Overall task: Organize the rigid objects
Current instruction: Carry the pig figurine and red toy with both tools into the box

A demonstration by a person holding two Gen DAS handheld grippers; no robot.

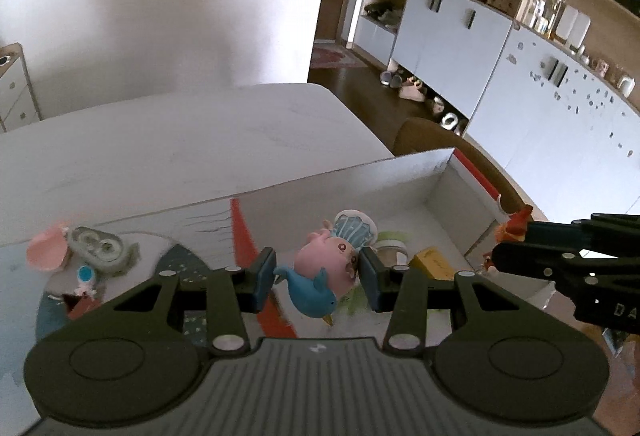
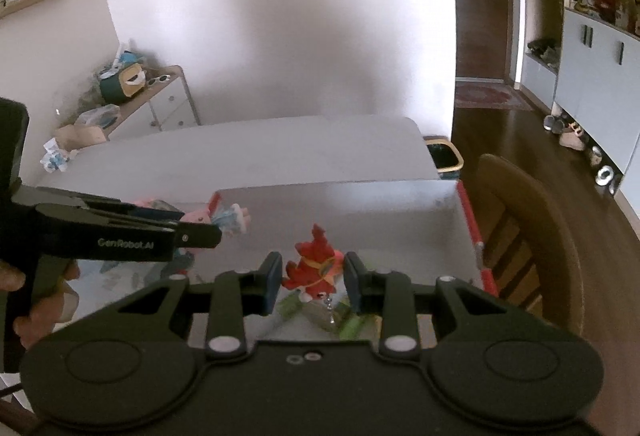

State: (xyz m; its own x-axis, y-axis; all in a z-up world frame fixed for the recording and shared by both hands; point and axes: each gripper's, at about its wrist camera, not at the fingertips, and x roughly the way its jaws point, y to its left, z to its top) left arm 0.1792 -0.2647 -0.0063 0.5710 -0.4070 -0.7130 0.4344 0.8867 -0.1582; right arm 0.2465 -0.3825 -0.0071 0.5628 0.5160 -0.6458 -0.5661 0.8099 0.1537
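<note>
My left gripper is shut on a pink pig figure with a blue whale, held above the open white box. In the right wrist view the same figure shows at the left gripper's tips. My right gripper is shut on a red figure, held over the box. The red figure also shows in the left wrist view at the right gripper's tip. Inside the box lie a small jar and a yellow block.
On the table left of the box lie a pink shell-like toy, a clear grey case and small toys. A wooden chair stands right of the table. A bin is beyond the table's far corner. Cabinets line the right wall.
</note>
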